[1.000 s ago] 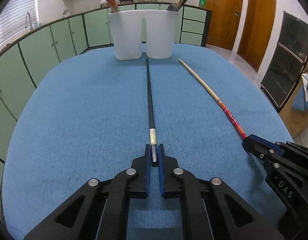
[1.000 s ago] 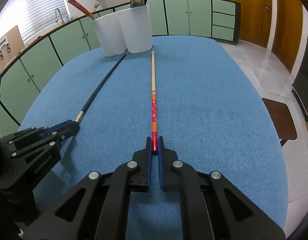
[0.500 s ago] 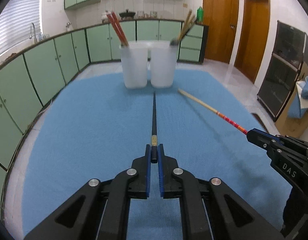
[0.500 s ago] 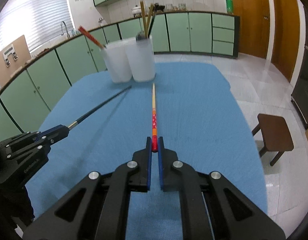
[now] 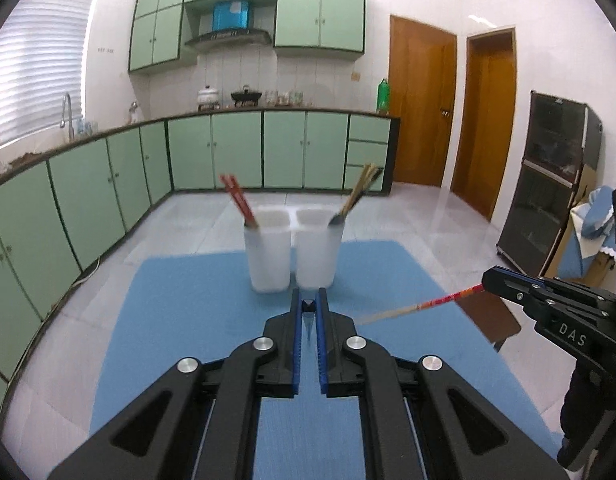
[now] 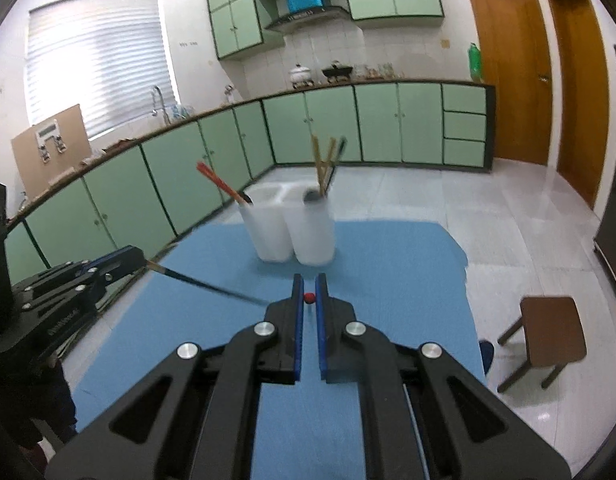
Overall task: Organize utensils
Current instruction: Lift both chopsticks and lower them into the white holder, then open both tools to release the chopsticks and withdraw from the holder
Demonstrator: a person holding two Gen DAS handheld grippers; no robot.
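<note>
Left tongs (image 5: 308, 305) pinch black chopstick (image 6: 211, 289) by its end; right tongs (image 6: 308, 298) pinch red-handled chopstick (image 5: 420, 307). Both lifted off table (image 6: 388, 248), tips down, ready for white holders (image 5: 291, 256) at 12 o'clock.

The table cover (image 5: 187, 320) was blue. Two holders (image 5: 267, 256) were translucent white. One chopstick (image 6: 203, 285) was black with a gold band, the other (image 5: 440, 302) red-patterned over tan. Cabinets (image 5: 235, 148) were pale green.
</note>
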